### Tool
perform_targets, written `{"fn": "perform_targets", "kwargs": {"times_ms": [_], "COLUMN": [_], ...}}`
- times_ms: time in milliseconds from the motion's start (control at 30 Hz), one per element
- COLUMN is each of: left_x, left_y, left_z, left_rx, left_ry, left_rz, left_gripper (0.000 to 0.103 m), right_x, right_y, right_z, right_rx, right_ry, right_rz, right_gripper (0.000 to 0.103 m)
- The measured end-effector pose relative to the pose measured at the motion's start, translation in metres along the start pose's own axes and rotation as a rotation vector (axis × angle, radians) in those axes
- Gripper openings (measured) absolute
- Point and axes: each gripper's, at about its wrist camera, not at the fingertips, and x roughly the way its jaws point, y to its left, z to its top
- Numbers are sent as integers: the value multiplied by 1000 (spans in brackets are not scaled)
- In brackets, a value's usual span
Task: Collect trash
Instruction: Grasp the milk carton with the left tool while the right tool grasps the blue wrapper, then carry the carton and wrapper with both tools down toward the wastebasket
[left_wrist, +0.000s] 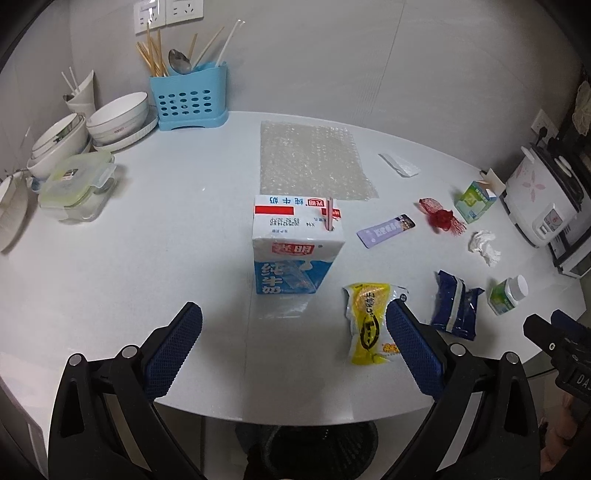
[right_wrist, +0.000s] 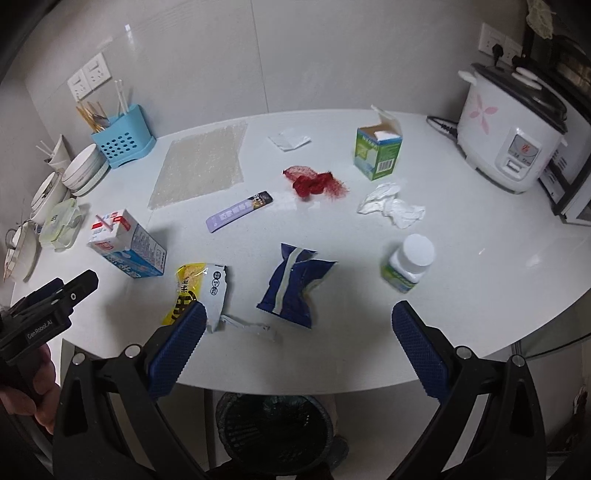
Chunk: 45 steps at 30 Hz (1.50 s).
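Trash lies scattered on a white table (left_wrist: 147, 240) (right_wrist: 480, 277). A blue and white milk carton (left_wrist: 295, 251) (right_wrist: 125, 243) with a straw stands just ahead of my open left gripper (left_wrist: 293, 328). A yellow wrapper (left_wrist: 369, 321) (right_wrist: 199, 291) lies by its right finger. My right gripper (right_wrist: 299, 325) is open too, with a dark blue wrapper (right_wrist: 295, 284) (left_wrist: 456, 310) in front of it. Further off are a pill bottle (right_wrist: 408, 264) (left_wrist: 508, 291), crumpled tissue (right_wrist: 391, 206) (left_wrist: 484, 245), red netting (right_wrist: 314, 182) (left_wrist: 441, 216), a purple sachet (right_wrist: 240, 212) (left_wrist: 386, 230) and a green box (right_wrist: 376, 151) (left_wrist: 474, 201).
A black bin (right_wrist: 273, 424) (left_wrist: 321, 450) stands under the table's near edge. Bubble wrap (left_wrist: 314, 162) (right_wrist: 203, 166) lies flat at the back. Bowls (left_wrist: 118, 118), a lidded container (left_wrist: 77, 184) and a blue cutlery holder (left_wrist: 188, 99) fill the left; a rice cooker (right_wrist: 513, 136) stands right.
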Motion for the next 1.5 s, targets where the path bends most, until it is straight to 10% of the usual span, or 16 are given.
{"fn": "perform_targets", "kwargs": {"times_ms": [633, 1133, 1500], "left_x": [85, 101, 75], "left_y": [11, 14, 21], "left_z": [32, 47, 42], "left_rx": [20, 104, 80], "left_ry": [56, 69, 41], "left_rz": [27, -8, 8], "left_gripper": [93, 62, 62], "right_x": [127, 141, 110], "right_y": [-1, -7, -15], "right_z": [27, 28, 24], "right_rx": [246, 330, 263], "right_ry": [258, 296, 259], "right_rz": [-117, -169, -140], "right_gripper": [75, 29, 26]}}
